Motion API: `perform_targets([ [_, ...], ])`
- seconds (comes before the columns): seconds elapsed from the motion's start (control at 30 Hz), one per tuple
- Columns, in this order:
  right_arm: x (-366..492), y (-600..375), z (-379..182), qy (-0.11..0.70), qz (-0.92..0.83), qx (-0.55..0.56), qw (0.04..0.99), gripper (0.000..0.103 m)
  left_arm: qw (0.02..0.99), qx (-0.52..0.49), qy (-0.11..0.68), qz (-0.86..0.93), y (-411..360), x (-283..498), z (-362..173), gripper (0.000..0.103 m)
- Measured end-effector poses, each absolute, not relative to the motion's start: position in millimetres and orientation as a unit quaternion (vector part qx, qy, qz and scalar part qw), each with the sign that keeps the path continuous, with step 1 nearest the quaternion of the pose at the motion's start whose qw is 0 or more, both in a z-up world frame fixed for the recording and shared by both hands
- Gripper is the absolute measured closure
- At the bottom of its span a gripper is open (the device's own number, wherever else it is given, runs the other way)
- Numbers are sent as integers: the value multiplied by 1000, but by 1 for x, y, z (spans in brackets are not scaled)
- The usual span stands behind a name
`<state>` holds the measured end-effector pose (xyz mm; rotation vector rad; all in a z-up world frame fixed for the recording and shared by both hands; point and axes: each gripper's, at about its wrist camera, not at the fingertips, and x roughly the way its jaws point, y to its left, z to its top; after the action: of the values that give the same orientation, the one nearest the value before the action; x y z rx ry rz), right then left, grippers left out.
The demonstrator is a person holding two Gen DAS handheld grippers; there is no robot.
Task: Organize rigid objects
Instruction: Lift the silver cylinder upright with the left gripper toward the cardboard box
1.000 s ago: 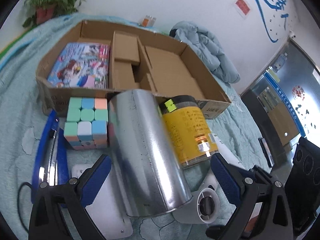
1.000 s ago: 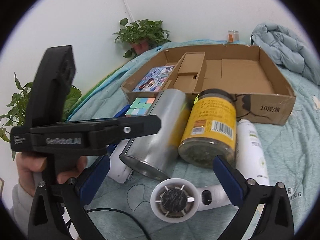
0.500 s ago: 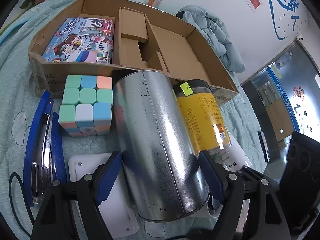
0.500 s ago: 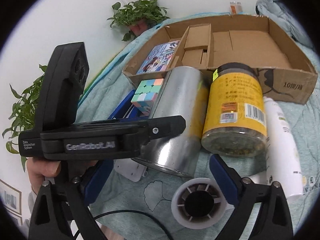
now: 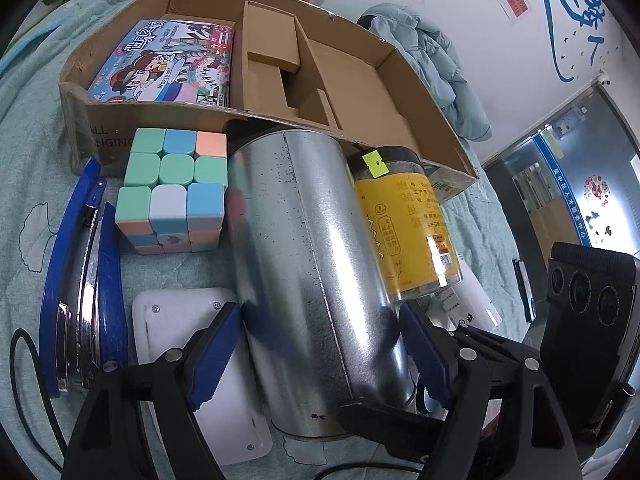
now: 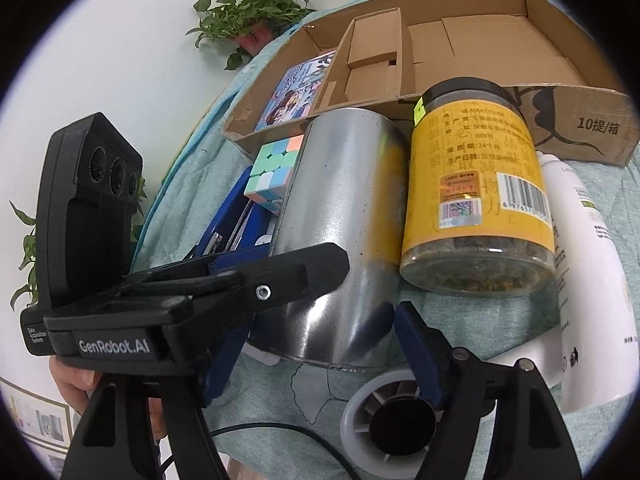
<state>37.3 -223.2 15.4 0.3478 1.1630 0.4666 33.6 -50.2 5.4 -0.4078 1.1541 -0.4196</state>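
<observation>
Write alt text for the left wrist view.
The left gripper, fingers either side, straddles a silver metal can lying on a teal quilt. A pastel puzzle cube, yellow-labelled jar and cardboard box lie around it.

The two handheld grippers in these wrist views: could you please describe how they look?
Both are matte black plastic frames with silver screws at the joints and blue ribbed pads on the fingers. The left gripper, seen from the right wrist, carries white "GenRobot.AI" lettering and a black block with three round lenses. The right gripper looks alike. No sleeve is visible.
</observation>
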Motion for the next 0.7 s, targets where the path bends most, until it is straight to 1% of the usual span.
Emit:
perform_targets([
  [0.17, 40, -216, 14, 545, 217, 152, 796, 22, 800, -178, 539, -193, -53, 37, 3, 21],
  [0.4, 33, -210, 19, 539, 209, 139, 804, 23, 813, -169, 525, -185, -56, 27, 10, 23],
  [0.53, 23, -205, 31, 519, 215, 133, 817, 23, 836, -148, 496, -183, -59, 10, 35, 24],
  [0.7, 13, -209, 61, 481, 223, 121, 839, 23, 857, -142, 460, -183, -62, -2, 71, 24],
])
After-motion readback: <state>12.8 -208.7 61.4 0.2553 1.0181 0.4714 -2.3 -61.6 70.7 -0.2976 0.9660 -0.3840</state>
